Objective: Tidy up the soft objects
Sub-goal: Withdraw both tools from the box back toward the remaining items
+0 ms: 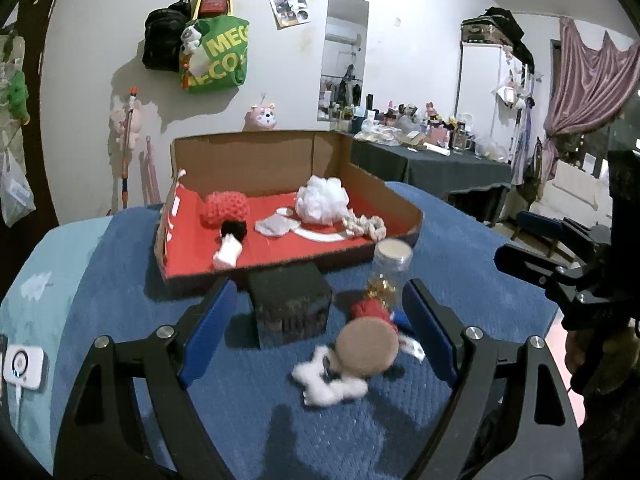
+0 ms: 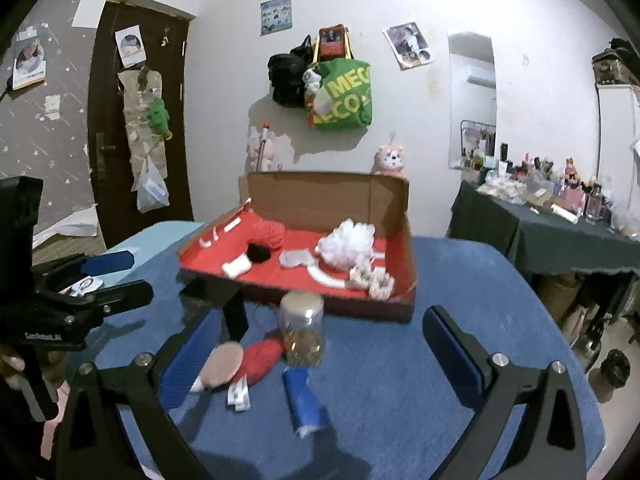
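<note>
Soft doll [image 1: 370, 344], red-bodied with a tan round head, lies on the blue-covered table [image 1: 120, 264] near its front edge, between the spread fingers of the left gripper [image 1: 320, 332], untouched. Just behind it stands a clear jar [image 1: 390, 264]; beside it, a black box [image 1: 290, 308]. The cardboard tray [image 1: 256, 160] toward the far edge holds a white pouf [image 1: 322, 200] and a red knit piece [image 1: 226, 208]. The right gripper [image 2: 316, 354] hangs wide apart, empty.

The cardboard box [image 1: 256, 160] sits behind everything on my table [image 1: 120, 280]. Before it, the jar [image 1: 390, 258] stands right of the cube [image 1: 290, 304], doll [image 1: 366, 340] nearest me.
</note>
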Motion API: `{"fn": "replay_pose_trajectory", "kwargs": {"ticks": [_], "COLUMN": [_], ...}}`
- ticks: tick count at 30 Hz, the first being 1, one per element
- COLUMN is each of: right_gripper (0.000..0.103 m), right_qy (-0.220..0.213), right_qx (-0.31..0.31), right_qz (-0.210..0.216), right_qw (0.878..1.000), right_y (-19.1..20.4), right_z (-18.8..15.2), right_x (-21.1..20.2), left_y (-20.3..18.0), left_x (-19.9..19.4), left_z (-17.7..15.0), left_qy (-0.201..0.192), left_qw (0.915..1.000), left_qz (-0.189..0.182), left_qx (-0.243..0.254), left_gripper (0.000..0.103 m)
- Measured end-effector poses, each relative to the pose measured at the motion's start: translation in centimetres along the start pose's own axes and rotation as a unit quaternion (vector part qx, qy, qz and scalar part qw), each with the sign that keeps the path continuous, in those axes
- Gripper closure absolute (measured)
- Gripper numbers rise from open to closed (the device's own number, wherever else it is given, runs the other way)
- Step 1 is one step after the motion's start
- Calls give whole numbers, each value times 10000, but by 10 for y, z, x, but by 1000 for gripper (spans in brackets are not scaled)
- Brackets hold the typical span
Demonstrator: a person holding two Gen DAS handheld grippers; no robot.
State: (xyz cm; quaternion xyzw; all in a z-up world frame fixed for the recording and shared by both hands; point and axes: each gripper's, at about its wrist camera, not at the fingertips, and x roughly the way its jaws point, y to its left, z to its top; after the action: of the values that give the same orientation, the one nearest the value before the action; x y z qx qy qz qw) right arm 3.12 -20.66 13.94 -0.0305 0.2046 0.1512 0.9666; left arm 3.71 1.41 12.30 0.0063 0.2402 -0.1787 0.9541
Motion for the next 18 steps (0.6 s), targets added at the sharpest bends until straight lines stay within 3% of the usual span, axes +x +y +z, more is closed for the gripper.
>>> {"fn": "replay_pose_trajectory", "kwargs": {"ticks": [18], "right_gripper": [0], "right_qy": [468], "right_qx": [126], "right_qz": [-126], "right_qw": [9987], "right_y": [5], "right_z": [-51], "right_x": [15], "left_y": [-2], "left_x": [25], "left_z": [-60], "left_qy": [756], "left_qw": [9969], "left_qz": [-2], "left_qx": [-226], "left_gripper": [18]}}
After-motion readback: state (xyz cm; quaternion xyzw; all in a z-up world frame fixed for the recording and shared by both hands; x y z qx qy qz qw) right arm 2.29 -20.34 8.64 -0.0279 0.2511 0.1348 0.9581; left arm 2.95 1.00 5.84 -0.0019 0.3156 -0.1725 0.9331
